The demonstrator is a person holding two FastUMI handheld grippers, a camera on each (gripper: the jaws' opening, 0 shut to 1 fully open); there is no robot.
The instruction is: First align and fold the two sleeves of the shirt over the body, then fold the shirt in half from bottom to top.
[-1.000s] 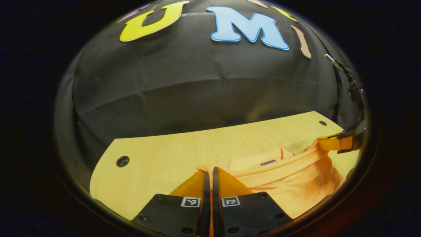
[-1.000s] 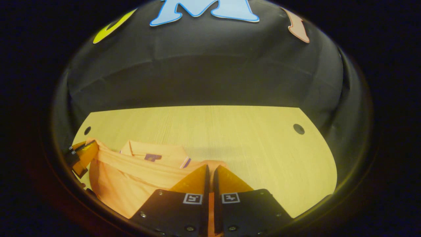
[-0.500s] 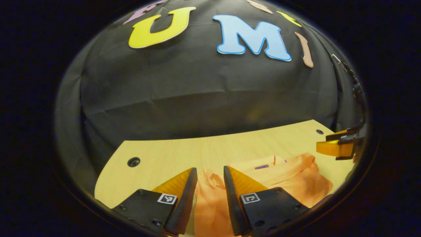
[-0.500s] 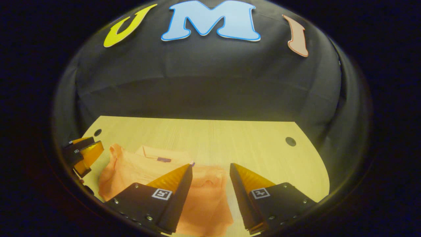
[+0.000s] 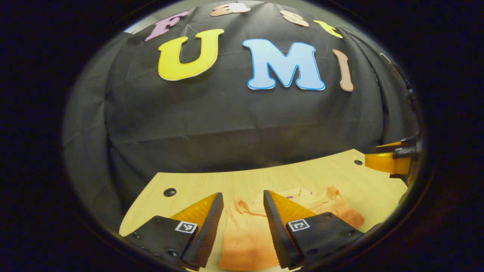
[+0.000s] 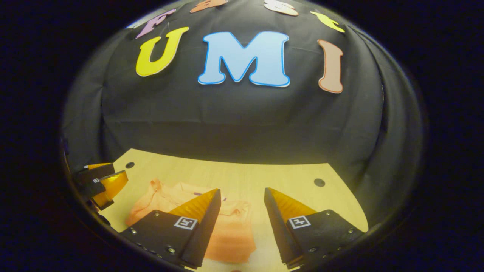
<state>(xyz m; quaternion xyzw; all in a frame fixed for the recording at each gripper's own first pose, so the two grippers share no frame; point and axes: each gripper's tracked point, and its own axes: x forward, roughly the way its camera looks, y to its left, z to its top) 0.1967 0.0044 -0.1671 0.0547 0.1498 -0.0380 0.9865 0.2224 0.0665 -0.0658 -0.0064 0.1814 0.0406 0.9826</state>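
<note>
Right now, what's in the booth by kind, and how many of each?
Shirt: 1, orange, lying on the table
Table: 1, light wood
Grippers: 2, the left gripper and the right gripper, both open above the shirt
Total: 4

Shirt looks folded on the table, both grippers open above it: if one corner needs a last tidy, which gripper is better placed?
Left, marginally. The left gripper frames the shirt between its open fingers; through the right gripper, the shirt sits left of centre.
</note>
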